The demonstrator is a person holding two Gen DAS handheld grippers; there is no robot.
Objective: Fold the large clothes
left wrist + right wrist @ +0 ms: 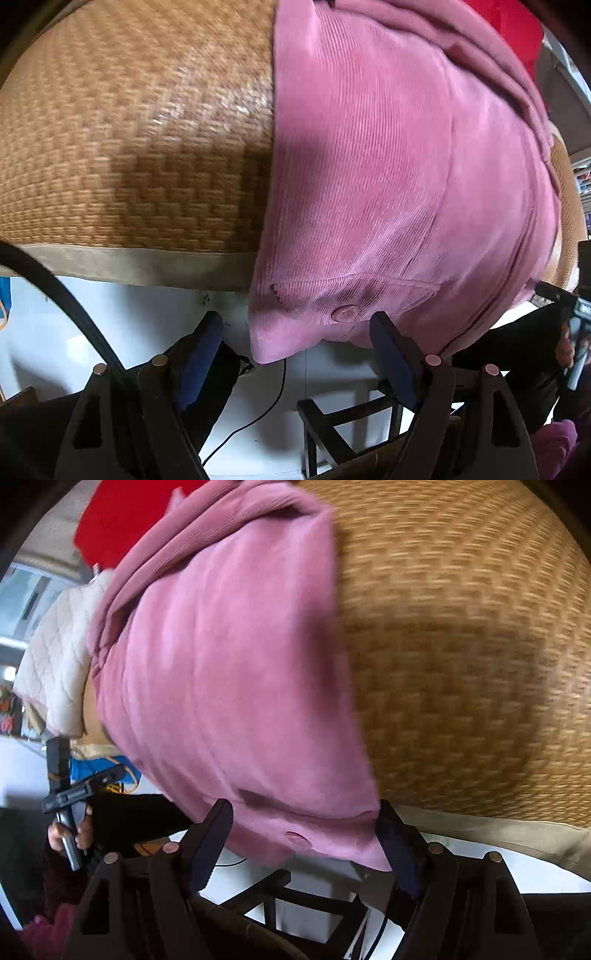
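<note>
In the left wrist view, the pink garment (388, 177) filled the right half of the frame, lying on the woven mat (129, 147) with its lower hem spilling over the mat's near edge at bottom centre. It was corduroy, ribbed and thick, so I judged it soft and limp but fairly weighty for cloth, with nap enough that pads should not slip; the doubled hem corner looked the soundest place to pinch. The left gripper (295, 336) stood with jaws wide apart and nothing pressed between them; the hanging corner lay between the two fingers, and the button (344, 314) sat just beside the right-hand finger. In the right wrist view, badly blurred, the garment (221, 664) ran from upper left to bottom centre, the mat (461, 646) to its right, a white quilted piece (59, 657) and a red cloth (122, 517) at upper left. The right gripper (303, 827) also had its jaws apart, the hem edge and its button (295, 836) between the fingers, unpinched. At left the person's hand (70, 834) held the other gripper.
</note>
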